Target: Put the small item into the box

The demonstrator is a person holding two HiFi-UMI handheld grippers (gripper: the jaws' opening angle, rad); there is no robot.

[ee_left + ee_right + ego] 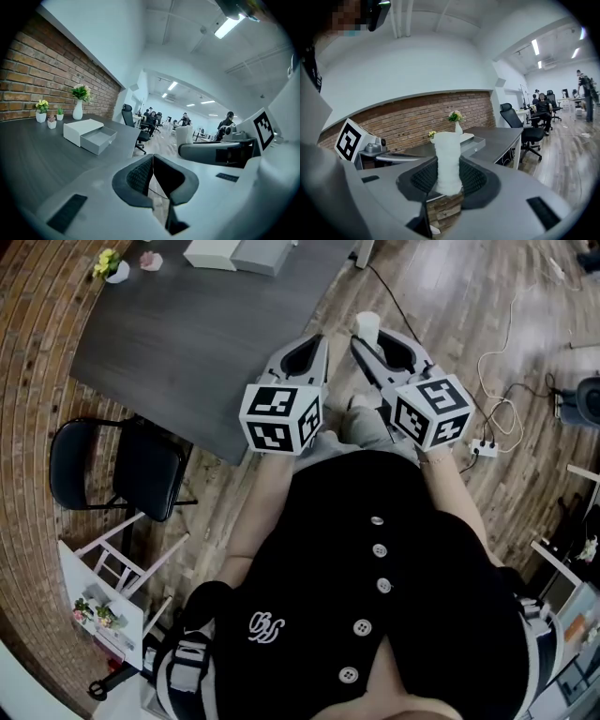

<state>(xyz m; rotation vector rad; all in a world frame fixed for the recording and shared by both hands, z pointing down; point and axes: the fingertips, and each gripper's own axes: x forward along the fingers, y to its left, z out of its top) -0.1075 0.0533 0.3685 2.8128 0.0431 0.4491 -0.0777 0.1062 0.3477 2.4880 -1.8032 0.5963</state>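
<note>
Left tool [317, 345]: its 2 jaws are pressing flat against each other with nothing between them; it is hovering over the brown wooden floor [450, 306], just off the corner of the dark grey tabletop [187, 352].
Right tool [366, 341]: its jaws are clamping the small white ribbed cylinder [448, 161] from both sides and holding it upright, close beside the left tool.
Small item: the white cylinder is sticking up above the right tool's black pads, well apart from the box and off the tabletop.
Box: the white rectangular box with a grey drawer [88, 133] is sitting on the tabletop at its far end, and its drawer is standing open.
Plants: a white vase of flowers [78, 107] and 3 small white pots [41, 115] are lining the tabletop along the red brick wall [33, 79], behind the box.
Chair: a black folding chair [112, 470] is standing beside the tabletop's near edge.
</note>
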